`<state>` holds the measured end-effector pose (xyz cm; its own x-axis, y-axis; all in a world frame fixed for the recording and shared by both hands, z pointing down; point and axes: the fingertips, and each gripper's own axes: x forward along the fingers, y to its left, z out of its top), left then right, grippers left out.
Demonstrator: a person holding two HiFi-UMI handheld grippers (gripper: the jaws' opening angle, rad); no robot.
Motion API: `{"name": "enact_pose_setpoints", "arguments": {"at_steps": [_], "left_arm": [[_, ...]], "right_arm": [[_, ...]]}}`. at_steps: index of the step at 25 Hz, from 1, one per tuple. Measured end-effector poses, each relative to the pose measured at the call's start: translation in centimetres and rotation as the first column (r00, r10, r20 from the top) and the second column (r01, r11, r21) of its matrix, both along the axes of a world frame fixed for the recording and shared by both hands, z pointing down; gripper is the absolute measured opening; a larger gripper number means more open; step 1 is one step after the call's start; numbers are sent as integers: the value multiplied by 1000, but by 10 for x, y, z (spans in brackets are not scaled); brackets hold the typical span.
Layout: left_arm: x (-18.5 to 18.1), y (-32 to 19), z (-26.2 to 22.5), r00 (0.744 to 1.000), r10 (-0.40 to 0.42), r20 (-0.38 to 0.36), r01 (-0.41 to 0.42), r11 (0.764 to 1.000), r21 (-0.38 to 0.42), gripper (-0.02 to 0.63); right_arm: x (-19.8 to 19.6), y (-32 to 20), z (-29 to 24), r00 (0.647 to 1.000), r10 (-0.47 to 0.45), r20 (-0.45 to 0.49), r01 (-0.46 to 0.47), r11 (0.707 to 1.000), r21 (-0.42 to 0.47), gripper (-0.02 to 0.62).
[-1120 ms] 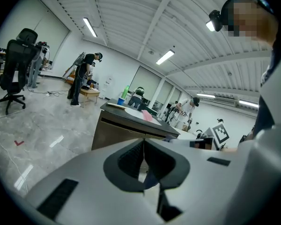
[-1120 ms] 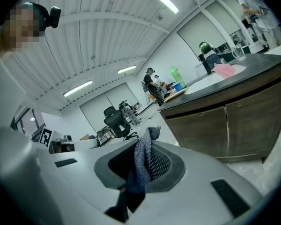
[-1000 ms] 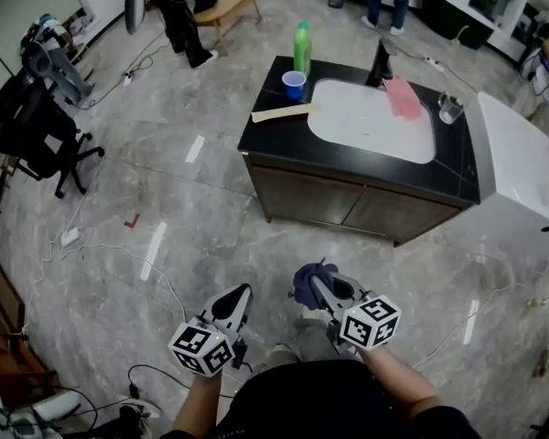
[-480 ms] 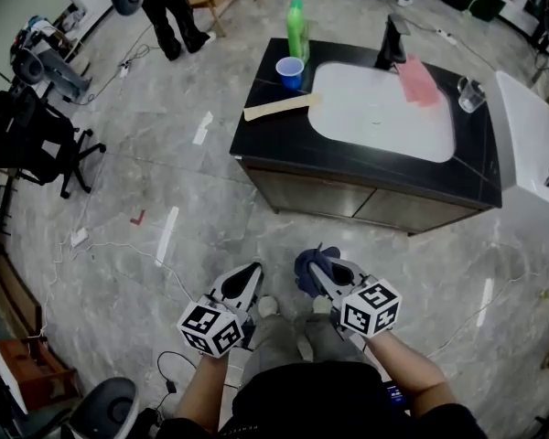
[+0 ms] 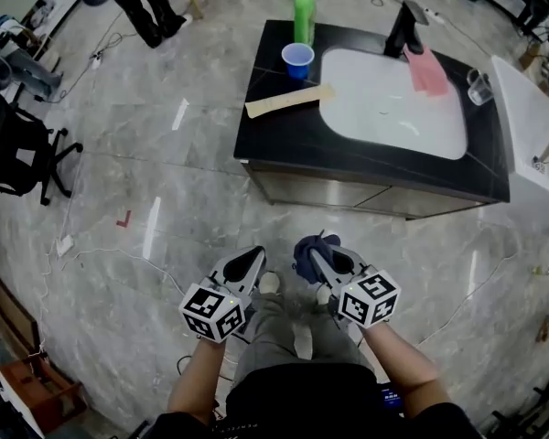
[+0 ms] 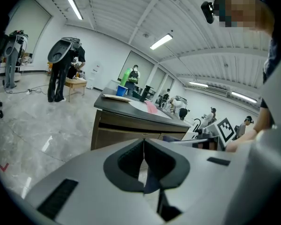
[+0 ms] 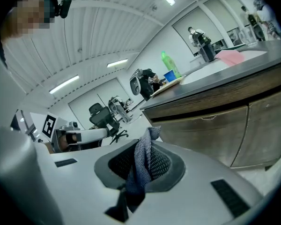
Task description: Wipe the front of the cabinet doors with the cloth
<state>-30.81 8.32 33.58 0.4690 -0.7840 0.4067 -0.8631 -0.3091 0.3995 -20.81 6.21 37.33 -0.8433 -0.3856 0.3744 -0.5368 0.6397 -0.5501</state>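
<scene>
While the cabinet doors point(image 7: 210, 128) stand well apart from both tools, the dark blue cloth point(image 5: 305, 265) is pinched in the right claw point(image 5: 317, 256). Its jaws are clamped on a fold w/ a tuft poking out past the tips, presumably so fabric, not plastic, meets the wood. Left claw point(image 5: 252, 258): jaws together, nothing betw. them. It hangs just beside the right one, prob. idle since wiping needs one tool only. Both point toward the cabinet front, which sits under the black surface point(image 5: 284, 135) w/ the white basin point(image 5: 393, 108). Judged stage: approach, no contact w/ the doors yet. The fronts face sideways beneath the surface's overhang, so the next move likely calls for stepping in & bringing the cloth down to door height.
</scene>
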Motion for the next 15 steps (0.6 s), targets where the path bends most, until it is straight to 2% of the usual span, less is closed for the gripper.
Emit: {"name": "enact_pose_setpoints", "arguments": {"at_steps": [7, 15], "left_arm": [[-51, -17, 34, 999, 37, -34, -38, 998, -52, 9], [-98, -35, 64, 996, 77, -38, -80, 993, -84, 9]], "right_arm": [[-62, -34, 25, 997, 82, -8, -82, 997, -4, 52], [-128, -65, 46, 994, 108, -10, -108, 994, 18, 52]]}}
